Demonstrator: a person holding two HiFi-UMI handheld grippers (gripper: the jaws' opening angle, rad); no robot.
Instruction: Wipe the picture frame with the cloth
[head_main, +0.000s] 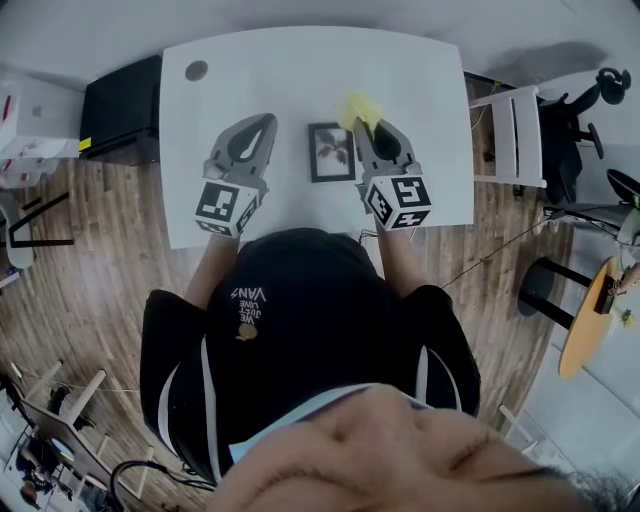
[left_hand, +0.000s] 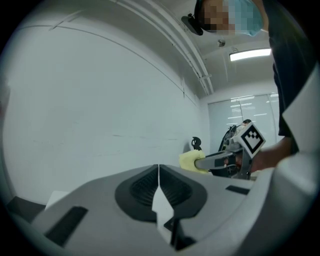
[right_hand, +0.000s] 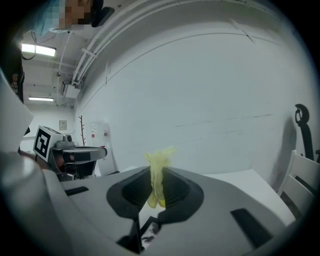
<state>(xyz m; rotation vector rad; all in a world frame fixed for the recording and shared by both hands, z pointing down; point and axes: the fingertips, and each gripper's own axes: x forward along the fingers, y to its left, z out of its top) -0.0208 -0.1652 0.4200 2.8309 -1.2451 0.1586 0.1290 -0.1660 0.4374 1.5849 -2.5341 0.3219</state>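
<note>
Pinching the yellow cloth between its jaws, the right gripper hangs just right of the picture frame; left of it, the left gripper is closed on nothing.

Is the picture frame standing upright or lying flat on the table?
Lying flat, face up: the head view looks down on the picture frame and shows its whole front on the white table.

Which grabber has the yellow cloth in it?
The right gripper: its jaws pinch the crumpled yellow cloth. The left gripper is shut on nothing.
</note>
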